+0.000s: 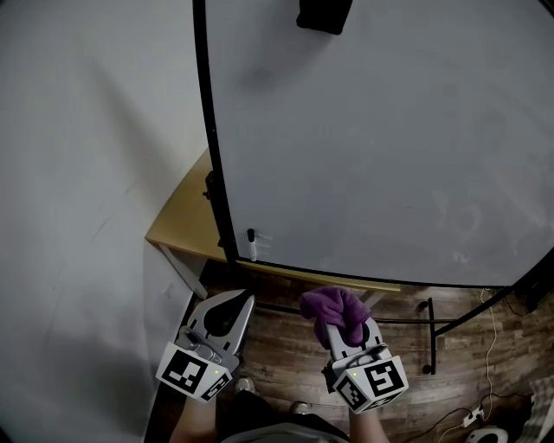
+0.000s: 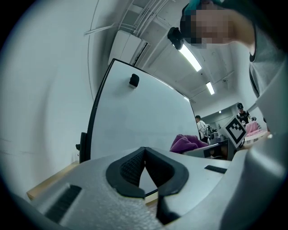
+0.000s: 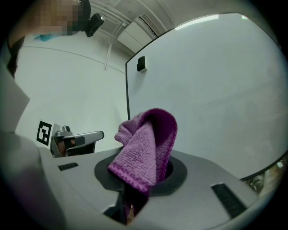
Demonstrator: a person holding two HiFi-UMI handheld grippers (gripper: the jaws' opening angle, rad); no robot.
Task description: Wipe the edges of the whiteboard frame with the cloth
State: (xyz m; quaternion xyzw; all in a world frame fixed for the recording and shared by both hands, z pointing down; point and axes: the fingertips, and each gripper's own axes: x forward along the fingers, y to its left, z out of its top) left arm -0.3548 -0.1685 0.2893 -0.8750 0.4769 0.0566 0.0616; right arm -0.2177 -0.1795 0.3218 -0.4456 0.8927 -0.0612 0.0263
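Note:
The whiteboard (image 1: 381, 147) fills the upper right of the head view. Its black frame (image 1: 212, 147) runs down the left side and along the bottom. Just below the bottom edge my right gripper (image 1: 344, 324) is shut on a bunched purple cloth (image 1: 333, 307). The cloth (image 3: 148, 143) sticks up out of the right gripper (image 3: 143, 176), with the frame's left edge (image 3: 127, 90) behind it. My left gripper (image 1: 230, 303) is to the left, below the board's lower left corner. The left gripper (image 2: 145, 152) is shut with nothing in it and points at the frame (image 2: 90, 130).
A wooden desk (image 1: 186, 221) stands behind the board's lower left corner against a pale wall (image 1: 78, 173). A marker (image 1: 251, 245) sits at the frame's bottom left. A black block (image 1: 325, 16) is stuck near the board's top. Black stand legs (image 1: 430, 333) and cables (image 1: 472, 415) are on the wood floor.

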